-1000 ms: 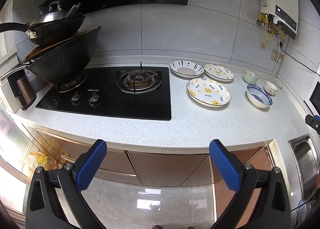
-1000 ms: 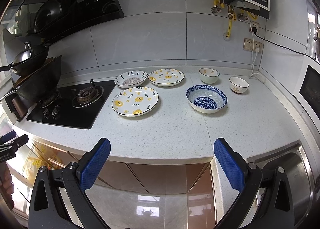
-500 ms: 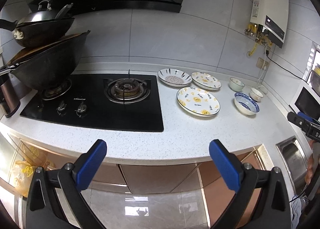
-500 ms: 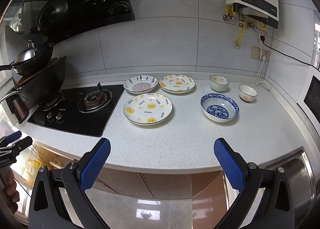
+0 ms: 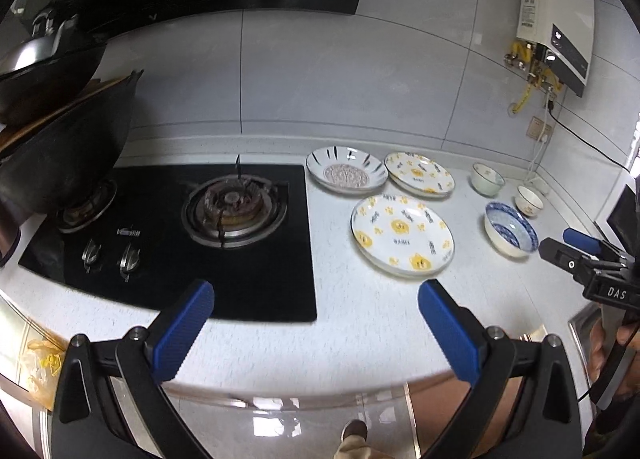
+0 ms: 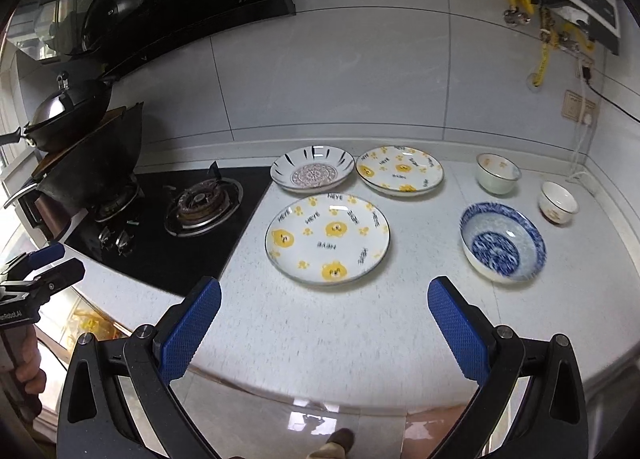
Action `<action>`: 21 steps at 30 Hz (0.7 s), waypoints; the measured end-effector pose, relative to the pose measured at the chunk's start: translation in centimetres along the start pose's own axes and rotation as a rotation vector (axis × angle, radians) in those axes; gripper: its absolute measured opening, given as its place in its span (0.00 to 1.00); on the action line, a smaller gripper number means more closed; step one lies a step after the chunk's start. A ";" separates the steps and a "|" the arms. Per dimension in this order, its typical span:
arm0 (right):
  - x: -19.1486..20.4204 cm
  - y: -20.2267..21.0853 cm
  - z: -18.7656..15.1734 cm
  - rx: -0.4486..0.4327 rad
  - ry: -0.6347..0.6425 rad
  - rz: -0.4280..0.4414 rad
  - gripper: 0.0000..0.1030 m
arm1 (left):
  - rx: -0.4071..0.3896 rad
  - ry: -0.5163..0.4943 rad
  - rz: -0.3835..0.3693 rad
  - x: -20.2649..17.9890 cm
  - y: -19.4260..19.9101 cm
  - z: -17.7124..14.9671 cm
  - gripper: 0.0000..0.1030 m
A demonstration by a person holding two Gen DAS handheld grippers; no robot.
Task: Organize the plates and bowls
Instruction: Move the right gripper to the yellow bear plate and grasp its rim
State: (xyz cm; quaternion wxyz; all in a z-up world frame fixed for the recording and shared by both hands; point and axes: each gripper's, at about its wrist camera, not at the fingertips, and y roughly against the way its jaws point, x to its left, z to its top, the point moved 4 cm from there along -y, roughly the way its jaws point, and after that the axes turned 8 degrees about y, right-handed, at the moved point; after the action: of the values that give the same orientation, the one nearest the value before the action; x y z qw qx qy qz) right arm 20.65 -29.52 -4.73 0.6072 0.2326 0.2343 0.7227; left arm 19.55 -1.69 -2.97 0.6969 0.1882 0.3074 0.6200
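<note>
Nothing grabbed yet: left gripper (image 5: 316, 299) and right gripper (image 6: 324, 297) both spread wide, empty, hanging over the table (image 6: 320, 331) front edge. All dishes sit on the table right of the stove (image 5: 192, 235).

- Big bear plate (image 6: 327, 244): probably glazed ceramic, heavy, stiff, slick, chips easily. Pinch the near rim.
- Smaller bear plate (image 6: 399, 170) and striped plate (image 6: 313, 174): behind it, rims almost touching.
- Blue bowl (image 6: 502, 242): take it by the wall.
- Two small cups (image 6: 498, 173) (image 6: 558, 202): light.

Everything is round, mouth up, no long axis.
</note>
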 end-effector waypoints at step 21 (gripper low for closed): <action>-7.2 -16.7 3.0 0.123 -0.010 0.205 0.99 | 0.048 -0.004 0.176 -5.8 -17.9 3.4 1.00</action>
State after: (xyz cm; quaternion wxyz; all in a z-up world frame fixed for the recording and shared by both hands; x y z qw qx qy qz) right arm 36.48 -33.94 -13.10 0.5159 0.2959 0.2500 0.7641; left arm 34.98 -9.80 -10.87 0.6356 0.2324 0.3034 0.6708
